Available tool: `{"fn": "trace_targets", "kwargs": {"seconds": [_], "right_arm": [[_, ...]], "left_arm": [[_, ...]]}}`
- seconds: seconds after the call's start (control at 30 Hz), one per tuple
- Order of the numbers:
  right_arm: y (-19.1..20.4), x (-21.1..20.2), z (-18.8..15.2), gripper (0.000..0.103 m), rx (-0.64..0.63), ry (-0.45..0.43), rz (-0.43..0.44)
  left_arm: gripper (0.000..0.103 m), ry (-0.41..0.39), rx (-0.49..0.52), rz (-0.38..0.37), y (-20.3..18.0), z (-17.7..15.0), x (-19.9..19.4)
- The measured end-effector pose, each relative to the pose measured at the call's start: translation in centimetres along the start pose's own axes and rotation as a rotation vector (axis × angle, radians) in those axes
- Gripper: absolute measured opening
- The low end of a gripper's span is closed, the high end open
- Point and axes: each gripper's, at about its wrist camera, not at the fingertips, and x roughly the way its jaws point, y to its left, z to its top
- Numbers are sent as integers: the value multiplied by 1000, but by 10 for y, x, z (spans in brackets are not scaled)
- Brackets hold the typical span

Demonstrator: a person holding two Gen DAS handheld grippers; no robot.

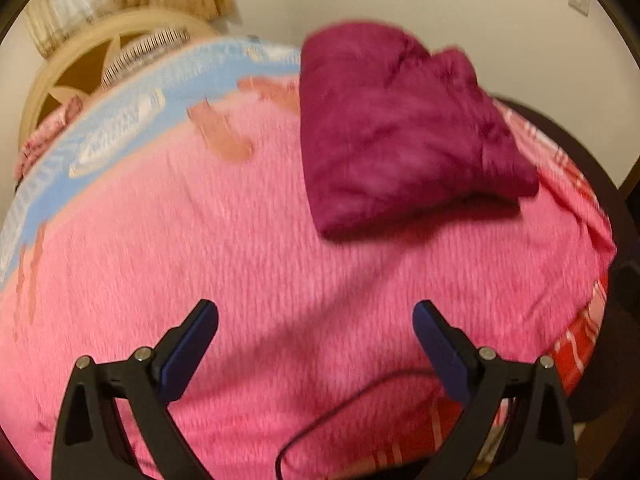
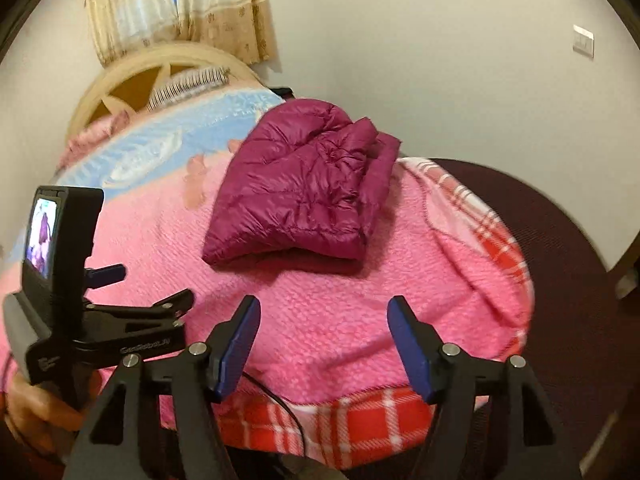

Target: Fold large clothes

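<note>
A magenta quilted puffer jacket [image 2: 298, 186] lies folded into a compact bundle on the pink blanket [image 2: 328, 304] of a bed, toward the far right side; it also shows in the left wrist view [image 1: 396, 132], blurred. My left gripper [image 1: 316, 316] is open and empty, held over the near part of the blanket, well short of the jacket. My right gripper [image 2: 324, 312] is open and empty, near the bed's front edge, also short of the jacket. The left gripper's body and camera [image 2: 64, 240] show at the left of the right wrist view.
The blanket has a light blue band [image 2: 172, 140] at the far end and a red plaid edge [image 2: 360, 416] at the front. A cream headboard [image 2: 132, 80] and curtains [image 2: 180, 4] stand behind. Dark carpet [image 2: 560, 280] lies to the right. A thin black cable [image 1: 340, 404] trails over the blanket.
</note>
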Motion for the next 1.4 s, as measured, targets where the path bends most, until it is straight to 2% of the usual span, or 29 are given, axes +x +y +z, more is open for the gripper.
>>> {"fn": "trace_targets", "kwargs": {"seconds": [0.13, 0.23, 0.4, 0.5, 0.6, 0.67, 0.9, 1.0, 1.13, 1.4], "right_arm": [[9, -8, -5, 69, -53, -1, -40], [9, -16, -4, 69, -24, -15, 2], [7, -56, 6, 69, 16, -132, 24], [7, -87, 10, 70, 29, -227, 24], [3, -113, 14, 72, 48, -315, 30], [0, -135, 15, 74, 81, -405, 41], [1, -182, 11, 81, 102, -670, 29], [2, -190, 5, 84, 107, -732, 23], [6, -191, 5, 85, 99, -748, 14], [14, -181, 10, 86, 90, -685, 16]], "left_arm": [[100, 82, -6, -11, 0, -14, 7], [100, 44, -9, 7, 3, -17, -7], [100, -137, -29, 85, 9, -16, -62], [100, -244, -46, 96, 15, -14, -92], [103, -401, -61, 120, 15, -14, -127], [103, -496, -70, 135, 18, -13, -143], [103, -721, -84, 93, 18, -16, -186], [103, -797, -80, 106, 13, -22, -197], [103, -836, -66, 144, 8, -25, -202], [103, -808, -86, 145, 8, -21, -196]]}}
